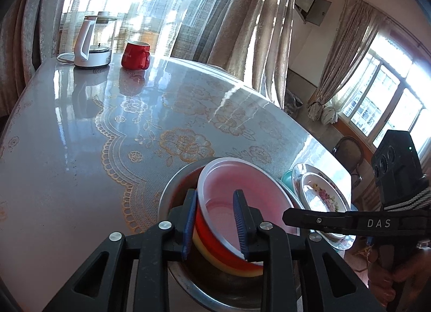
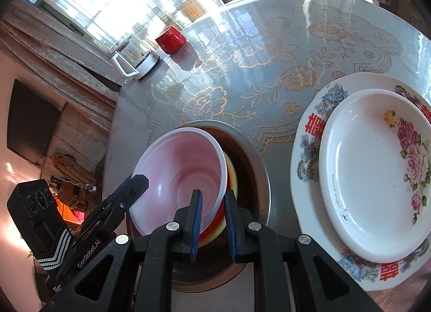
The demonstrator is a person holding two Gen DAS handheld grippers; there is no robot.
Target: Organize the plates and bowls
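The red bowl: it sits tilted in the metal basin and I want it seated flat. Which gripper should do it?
Either: both the left gripper and right gripper straddle the red bowl rim. Right looks slightly better, with narrower jaws around the rim over the metal basin.

The right gripper [image 2: 212, 220] closes its blue pads on the near rim of a red bowl [image 2: 180, 174] with a white, pink-tinted inside; one pad sits inside the rim, the other outside; the bowl tilts, resting in a metal basin [image 2: 258, 161] with a yellow bowl [image 2: 231, 174] just under it; the left gripper [image 2: 129, 185] reaches the bowl's left rim, its grip unclear; to the right, a small white plate [image 2: 371, 177] with roses lies on a larger patterned plate [image 2: 307, 156]; on the far side of the table [image 2: 269, 51] stand a red mug [image 2: 171, 38] and a kettle [image 2: 137, 61].
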